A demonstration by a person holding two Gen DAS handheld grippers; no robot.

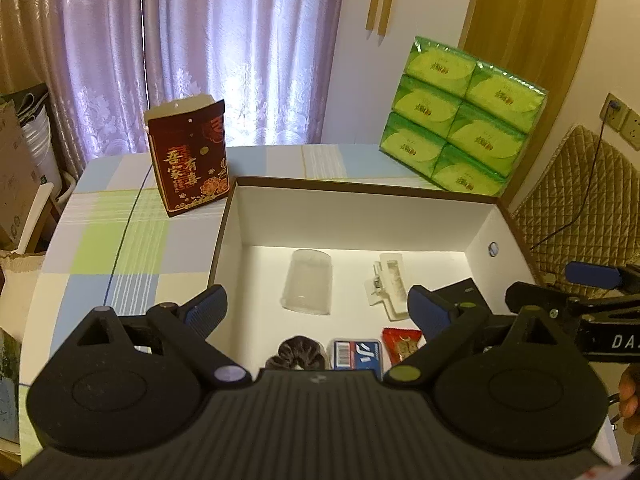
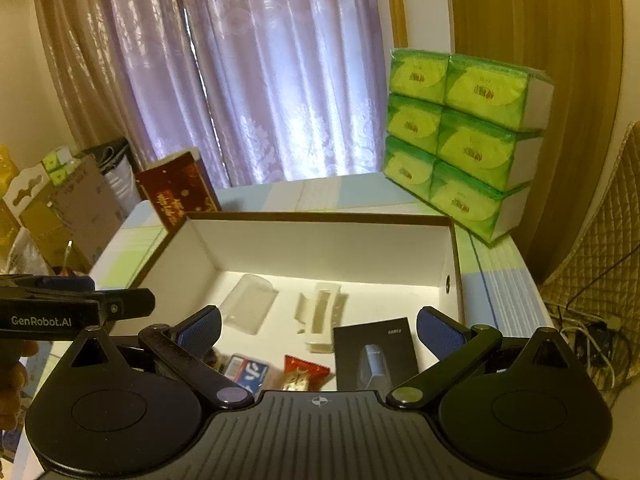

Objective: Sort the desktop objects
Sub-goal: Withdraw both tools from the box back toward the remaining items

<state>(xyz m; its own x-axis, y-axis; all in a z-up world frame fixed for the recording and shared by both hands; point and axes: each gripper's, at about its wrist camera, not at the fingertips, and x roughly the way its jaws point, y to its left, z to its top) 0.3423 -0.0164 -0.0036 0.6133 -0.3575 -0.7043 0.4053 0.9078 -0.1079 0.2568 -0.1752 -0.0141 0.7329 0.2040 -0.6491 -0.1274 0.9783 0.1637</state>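
A large open box [image 1: 478, 236] [image 2: 450, 248] with white inside walls and a brown rim sits on the table. On its floor lie a clear plastic cup [image 1: 307, 286] [image 2: 250, 304] on its side, a white hair clip [image 1: 386, 288] [image 2: 322, 316], a dark scrunchie [image 1: 296, 354], a blue card box [image 1: 356, 354] [image 2: 248, 372], a red packet [image 1: 401, 344] [image 2: 304, 372] and a black box [image 1: 466, 294] [image 2: 374, 354]. My left gripper [image 1: 318, 309] hovers open over the box's near left side. My right gripper [image 2: 319, 332] hovers open over its near right side. Neither holds anything.
A dark red gift box [image 1: 188, 160] [image 2: 176, 192] stands upright left of the big box. A green multipack of tissues [image 1: 464, 120] [image 2: 460, 140] stands behind it at the right. The checked tablecloth [image 1: 120, 240] covers the table. A quilted chair [image 1: 580, 200] and cables are at the right.
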